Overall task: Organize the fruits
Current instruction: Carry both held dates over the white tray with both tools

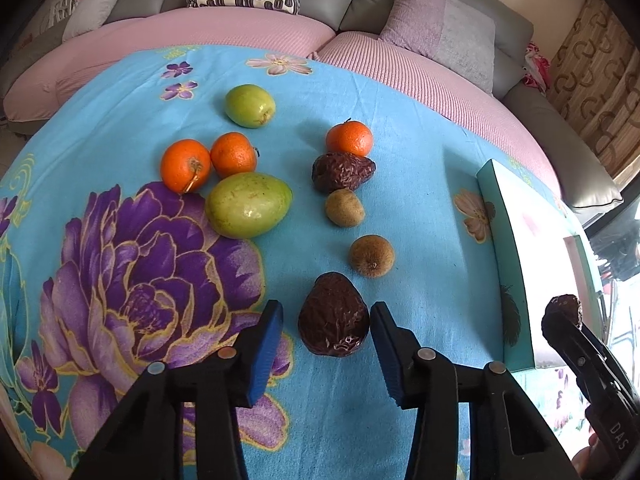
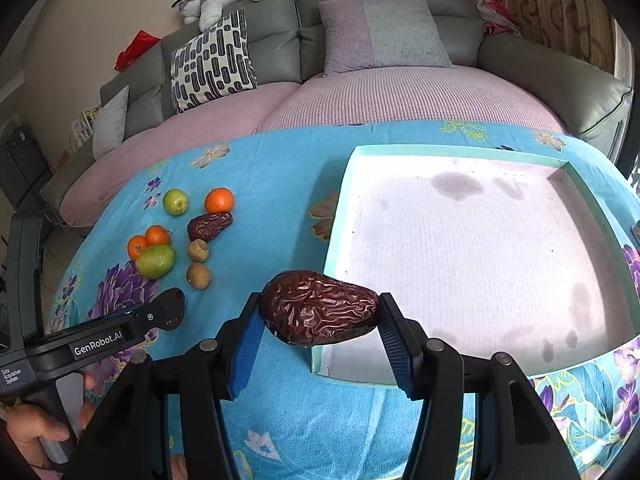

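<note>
A: On the blue floral cloth (image 1: pixel 420 184), left wrist view: what lies between the fingers of the left gripper (image 1: pixel 327 322)?

B: A wrinkled dark date (image 1: pixel 333 315) lies on the cloth between the two blue pads (image 1: pixel 267 354). The jaws stand wide apart; a gap shows on the left side, while the right pad is just beside the fruit. Whether it touches cannot be told.

A: And the other fruits here?

B: Beyond the date, a kiwi (image 1: pixel 372 255), a second kiwi (image 1: pixel 344 207), another date (image 1: pixel 343 172) and an orange (image 1: pixel 349 138) form a loose column. To the left, a large green fruit (image 1: pixel 249 205) touches two oranges (image 1: pixel 208 162); a small green fruit (image 1: pixel 249 105) sits farther back. At the right edge, the teal box (image 1: pixel 505 232) stands beside the right gripper (image 1: pixel 565 309), which carries a dark fruit at its tip.

A: In the right wrist view, how do the right gripper's (image 2: pixel 320 312) jaws stand?

B: Partly closed, both blue pads (image 2: pixel 396 344) pressed against a held date (image 2: pixel 319 307) lying crosswise between them. It is lifted above the near left corner of the box (image 2: pixel 340 208), partly over the white interior.

A: Where is the left gripper (image 2: pixel 170 308) here?

B: Low at left, its tip at the date on the cloth (image 2: pixel 175 314). The remaining fruits (image 2: pixel 180 236) cluster behind it, well apart from the box. A grey sofa (image 2: pixel 400 8) with cushions stands behind the table.
</note>
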